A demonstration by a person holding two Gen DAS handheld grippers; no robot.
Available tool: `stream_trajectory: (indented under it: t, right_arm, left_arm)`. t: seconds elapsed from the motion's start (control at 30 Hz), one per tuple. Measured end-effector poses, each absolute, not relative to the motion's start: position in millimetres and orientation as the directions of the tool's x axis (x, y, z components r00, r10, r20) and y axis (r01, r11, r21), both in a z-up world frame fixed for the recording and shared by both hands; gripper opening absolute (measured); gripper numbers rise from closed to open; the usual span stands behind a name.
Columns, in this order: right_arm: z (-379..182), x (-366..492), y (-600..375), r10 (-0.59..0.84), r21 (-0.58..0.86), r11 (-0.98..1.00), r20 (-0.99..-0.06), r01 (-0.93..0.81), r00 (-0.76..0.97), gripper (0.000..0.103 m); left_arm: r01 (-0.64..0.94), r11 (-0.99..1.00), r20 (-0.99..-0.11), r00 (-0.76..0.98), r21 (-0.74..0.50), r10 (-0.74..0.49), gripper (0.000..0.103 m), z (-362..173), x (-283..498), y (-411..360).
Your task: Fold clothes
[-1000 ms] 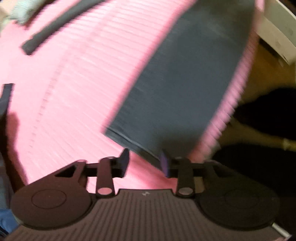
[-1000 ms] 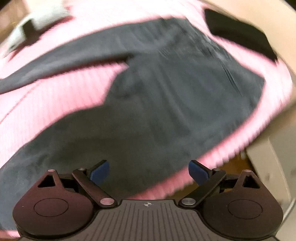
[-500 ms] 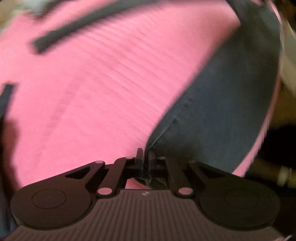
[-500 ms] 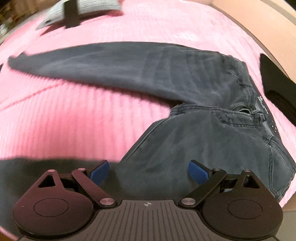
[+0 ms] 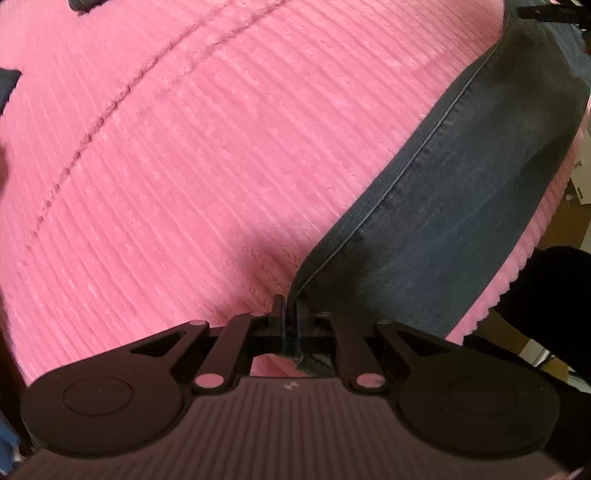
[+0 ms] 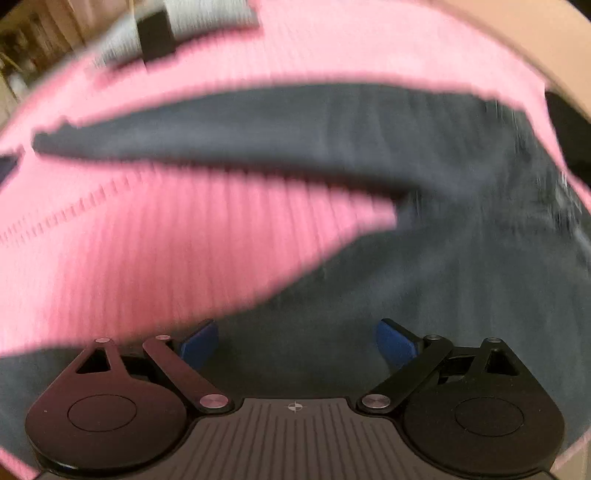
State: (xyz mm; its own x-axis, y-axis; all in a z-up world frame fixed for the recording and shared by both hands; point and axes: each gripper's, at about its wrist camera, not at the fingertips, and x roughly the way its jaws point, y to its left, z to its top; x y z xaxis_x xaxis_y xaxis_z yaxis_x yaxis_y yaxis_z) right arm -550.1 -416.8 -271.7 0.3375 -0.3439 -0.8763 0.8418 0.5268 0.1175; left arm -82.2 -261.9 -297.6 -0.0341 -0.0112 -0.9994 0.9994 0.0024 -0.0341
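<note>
Left wrist: jeans (image 5: 461, 177) across pink blanket (image 5: 203, 147)

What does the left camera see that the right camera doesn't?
Only the left wrist view shows the left gripper pinched shut on the hem of one jeans leg, and the long stitched seam on it. Only the right wrist view shows the open right gripper, both spread legs, and a grey folded garment far off. Both show the dark jeans lying on the pink ribbed blanket.
</note>
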Motion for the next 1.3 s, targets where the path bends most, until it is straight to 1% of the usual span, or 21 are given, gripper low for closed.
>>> stream_trajectory:
  t: [0.07, 0.1, 0.17, 0.2, 0.27, 0.33, 0.4, 0.43, 0.47, 0.5, 0.6, 0.7, 0.77, 0.8, 0.83, 0.87, 0.9, 0.93, 1.1, 1.27, 1.3]
  right_arm:
    - [-290, -538, -428, -0.264, 0.169, 0.482, -0.907, 0.860, 0.327, 0.095]
    - [-299, -531, -431, -0.244, 0.175, 0.486, -0.914, 0.856, 0.325, 0.101]
    - [-309, -519, -435, -0.245, 0.163, 0.517, -0.912, 0.840, 0.328, 0.103]
    - [-309, -518, -438, -0.254, 0.167, 0.515, -0.907, 0.841, 0.336, 0.103]
    - [-303, -522, -442, -0.263, 0.197, 0.492, -0.895, 0.848, 0.361, 0.103]
    - [-290, -530, -435, -0.272, 0.218, 0.487, -0.882, 0.846, 0.384, 0.103]
    - [-275, -537, -417, -0.286, 0.209, 0.501, -0.876, 0.839, 0.389, 0.103]
    - [-269, -540, -406, -0.291, 0.202, 0.512, -0.874, 0.835, 0.390, 0.103]
    - [-262, -543, -395, -0.296, 0.195, 0.522, -0.872, 0.830, 0.391, 0.103]
    - [-259, -545, -381, -0.296, 0.190, 0.529, -0.872, 0.827, 0.390, 0.103]
    - [-259, -552, -342, -0.276, 0.184, 0.522, -0.888, 0.833, 0.369, 0.103]
    - [-278, -561, -314, -0.235, 0.185, 0.474, -0.916, 0.861, 0.326, 0.103]
    - [-287, -566, -305, -0.225, 0.169, 0.452, -0.928, 0.876, 0.296, 0.103]
    - [-287, -567, -305, -0.231, 0.164, 0.450, -0.928, 0.878, 0.292, 0.103]
    - [-288, -567, -304, -0.236, 0.159, 0.447, -0.928, 0.880, 0.288, 0.103]
    - [-288, -568, -304, -0.241, 0.154, 0.445, -0.928, 0.882, 0.284, 0.103]
    - [-288, -569, -303, -0.246, 0.149, 0.443, -0.928, 0.884, 0.280, 0.103]
    - [-287, -570, -305, -0.255, 0.142, 0.437, -0.928, 0.888, 0.274, 0.103]
    - [-271, -586, -308, -0.310, 0.127, 0.377, -0.916, 0.918, 0.254, 0.103]
    - [-299, -596, -320, -0.209, 0.160, 0.366, -0.946, 0.917, 0.248, 0.103]
    - [-305, -597, -323, -0.190, 0.158, 0.362, -0.952, 0.919, 0.239, 0.103]
  left_arm:
    - [0.999, 0.017, -0.999, -0.034, -0.034, -0.023, 0.005, -293, -80, -259]
    - [0.999, 0.037, -0.998, -0.028, -0.030, -0.049, 0.005, -291, -74, -267]
    - [0.997, 0.076, -0.995, -0.012, -0.020, -0.100, 0.005, -285, -66, -271]
    - [0.997, 0.076, -0.995, -0.005, -0.013, -0.101, 0.006, -287, -66, -272]
    - [0.998, 0.059, -0.997, 0.002, -0.002, -0.082, 0.011, -294, -67, -271]
    - [0.999, 0.036, -0.998, 0.043, 0.041, -0.053, 0.025, -300, -71, -272]
    - [0.994, 0.005, -0.990, 0.112, 0.112, -0.085, 0.033, -293, -82, -258]
    - [0.989, -0.010, -0.984, 0.146, 0.148, -0.102, 0.035, -289, -88, -252]
    - [0.983, -0.024, -0.977, 0.179, 0.183, -0.120, 0.033, -286, -93, -245]
    - [0.976, -0.095, -0.973, 0.184, 0.198, -0.140, 0.032, -284, -108, -234]
    - [0.921, -0.307, -0.962, 0.184, 0.241, -0.204, 0.032, -280, -152, -202]
    - [0.856, -0.479, -0.977, 0.124, 0.194, -0.174, 0.034, -305, -191, -176]
    - [0.799, -0.557, -0.972, 0.150, 0.226, -0.179, 0.035, -327, -208, -165]
    - [0.787, -0.560, -0.965, 0.182, 0.258, -0.188, 0.034, -336, -210, -164]
    - [0.775, -0.562, -0.957, 0.214, 0.289, -0.197, 0.027, -344, -211, -164]
    - [0.778, -0.554, -0.955, 0.219, 0.295, -0.200, 0.021, -346, -210, -166]
    - [0.783, -0.546, -0.954, 0.224, 0.299, -0.202, 0.010, -348, -208, -169]
    - [0.789, -0.547, -0.959, 0.210, 0.281, -0.189, 0.004, -344, -207, -169]
    - [0.811, -0.561, -0.986, 0.112, 0.162, -0.123, 0.004, -318, -197, -162]
    - [0.827, -0.554, -0.996, 0.082, 0.094, -0.047, 0.007, -331, -190, -170]
    - [0.827, -0.555, -0.996, 0.082, 0.086, -0.032, 0.011, -333, -189, -173]
